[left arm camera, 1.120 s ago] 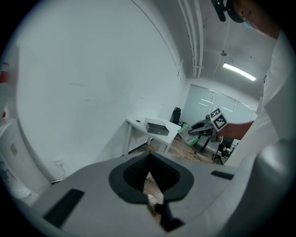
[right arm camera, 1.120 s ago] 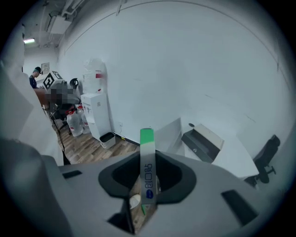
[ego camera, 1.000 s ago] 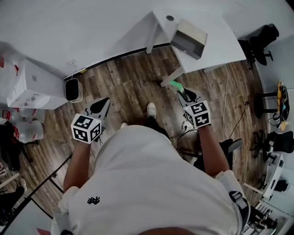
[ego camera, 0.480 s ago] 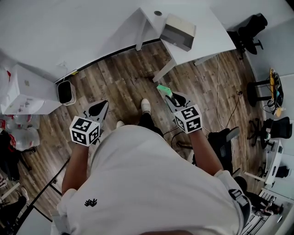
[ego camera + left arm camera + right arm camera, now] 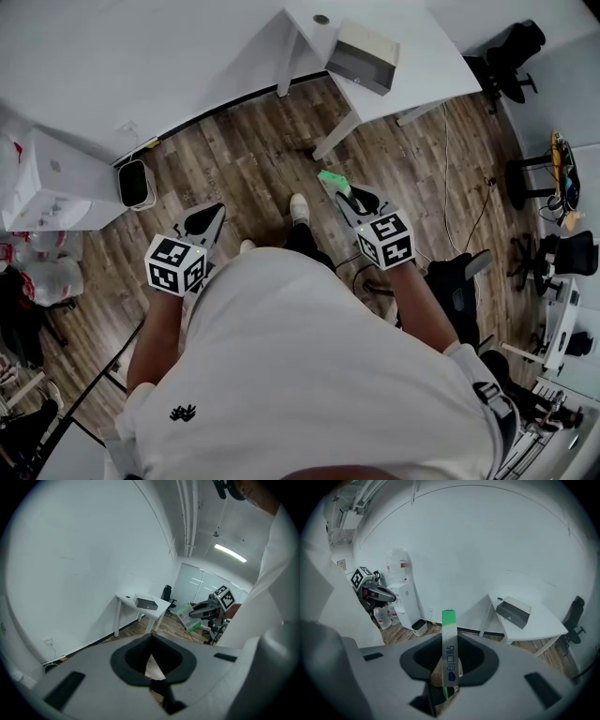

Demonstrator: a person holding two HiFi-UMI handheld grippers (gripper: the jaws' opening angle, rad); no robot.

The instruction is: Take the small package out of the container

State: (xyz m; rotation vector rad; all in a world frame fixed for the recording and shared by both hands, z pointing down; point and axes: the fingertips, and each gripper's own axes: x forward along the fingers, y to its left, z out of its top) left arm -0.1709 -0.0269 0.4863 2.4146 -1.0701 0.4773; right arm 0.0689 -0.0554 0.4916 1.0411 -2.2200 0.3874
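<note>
Small package (image 5: 449, 654), a slim white carton with a green end, clamped in your right gripper (image 5: 343, 194).
Its jaws pinch the carton's lower end, so its long axis runs straight out ahead of them, green tip leading. Beyond the tip and a little to the right, the grey open-topped box container (image 5: 513, 611) sits on the white desk (image 5: 547, 621), well apart from the package, which looks already out. Your left gripper (image 5: 151, 641), jaws closed together on nothing, is farther from the desk.

The floor (image 5: 253, 159) looks matt wood plank; the small package (image 5: 449, 653) looks glossy.
</note>
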